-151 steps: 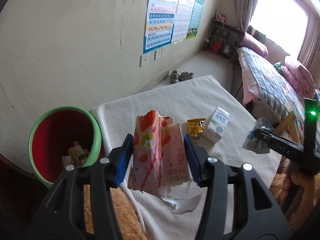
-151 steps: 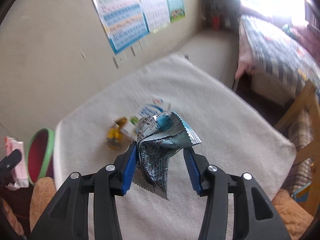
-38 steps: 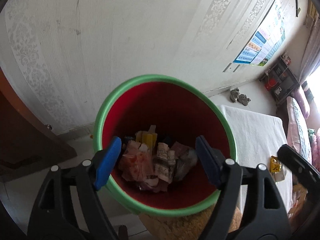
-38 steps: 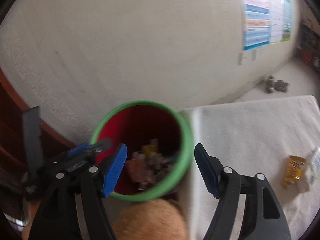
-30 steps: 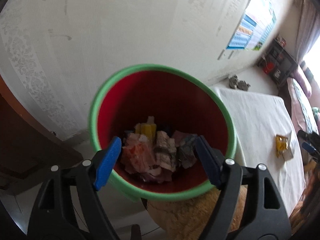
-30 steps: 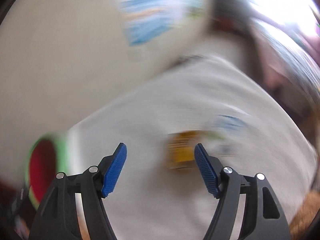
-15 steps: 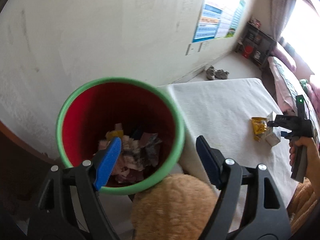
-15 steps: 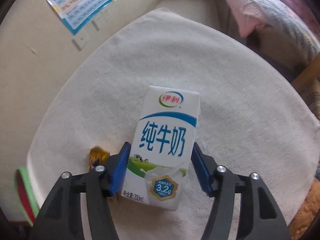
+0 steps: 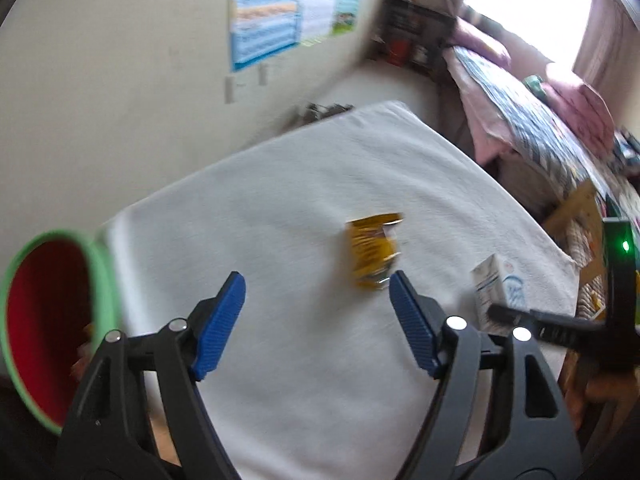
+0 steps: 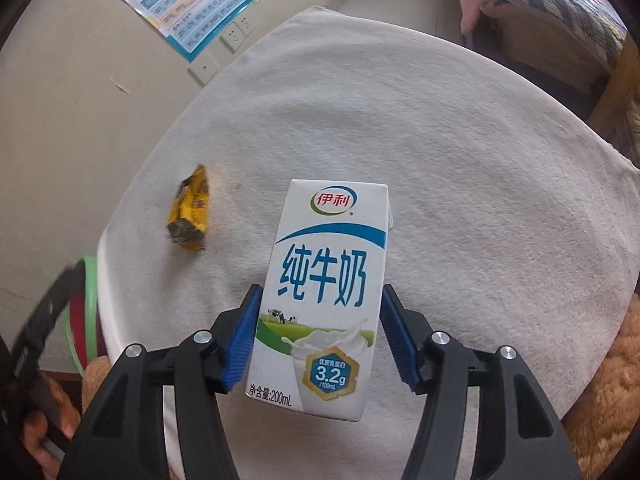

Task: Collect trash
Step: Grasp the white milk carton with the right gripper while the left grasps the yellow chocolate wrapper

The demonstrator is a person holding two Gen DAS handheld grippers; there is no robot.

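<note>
Milk carton (image 10: 324, 288) held upright between the blue pads of the right claw (image 10: 320, 336), lifted or about to be lifted off the white-clothed worktop (image 10: 460, 168), presumably bound for the green-rimmed red bin (image 9: 52, 320) at the worktop's left edge. Left claw (image 9: 316, 320) spread wide and empty, aimed at the yellow wrapper (image 9: 372, 252) lying just beyond its tips, likely the next pickup.

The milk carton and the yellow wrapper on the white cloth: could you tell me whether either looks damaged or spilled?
The yellow wrapper lies crumpled and torn open on the white cloth. The milk carton, between the right claw's pads, looks intact; no spill shows.
</note>
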